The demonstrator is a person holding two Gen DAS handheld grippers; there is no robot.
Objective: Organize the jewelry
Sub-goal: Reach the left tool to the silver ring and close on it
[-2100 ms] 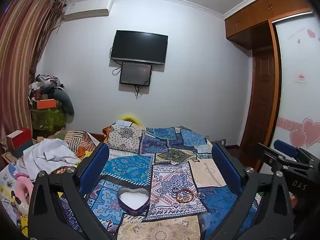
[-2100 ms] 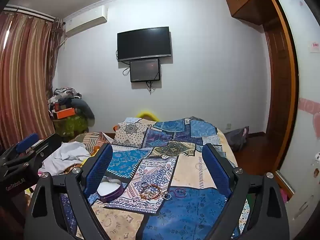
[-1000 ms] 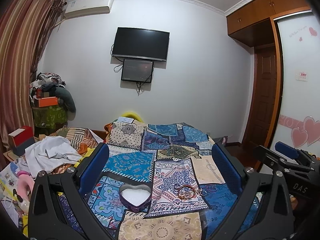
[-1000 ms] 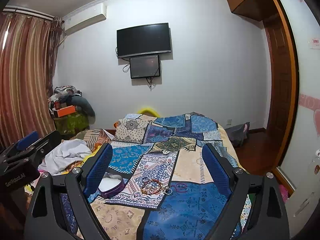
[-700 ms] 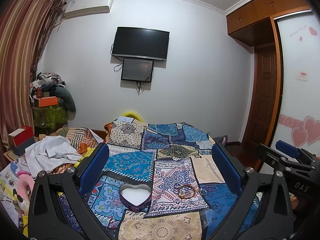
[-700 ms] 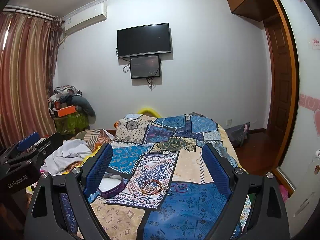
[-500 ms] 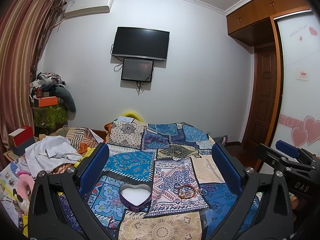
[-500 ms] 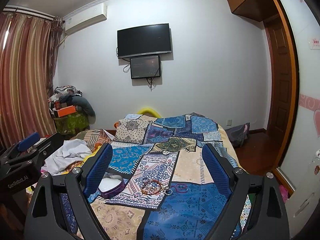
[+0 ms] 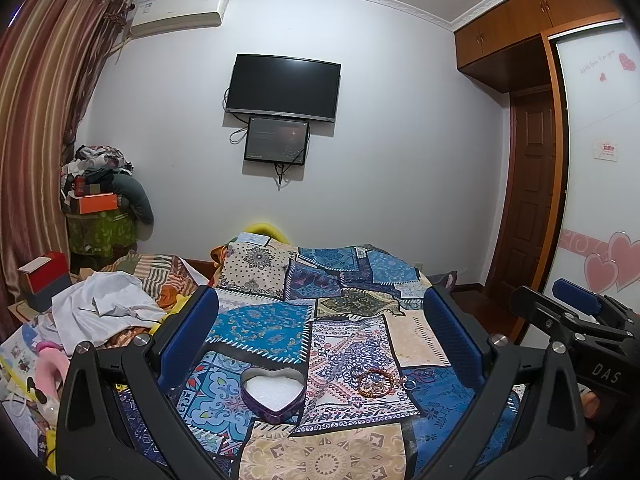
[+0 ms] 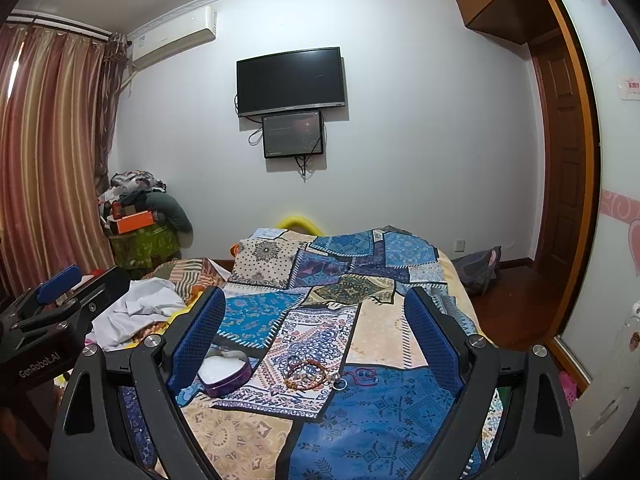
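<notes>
— Purple tin, heart-shaped: where does it sit?

— The heart-shaped box rests on the patchwork bedspread, lid off, with a white lining showing inside. From the left wrist camera it lies at about 6 o'clock, low in the gap between the fingers. From the right wrist camera the same box is at about 8 o'clock, partly behind that gripper's left blue pad.

— And the jewelry?

— A small heap of beaded bracelets, orange and red, lies on the spread just to the 3 o'clock side of the box, apart from it. Beside them are a small metal ring and a purplish looped piece; its kind is too small to tell. The right view shows the bracelets near centre, at about 6 o'clock.

— The tongs?

— The left gripper is spread wide, blue pads far apart, nothing between them; it hangs above the bed without touching anything. The right gripper is spread just as wide and holds nothing either. Each appears at the edge of the other's camera.

— Anything else around?

— A dark television on the wall at 12 o'clock with a smaller screen under it, an air conditioner at 11 o'clock, striped curtains at 9 o'clock, and white clothing heaped beside the bed.
</notes>
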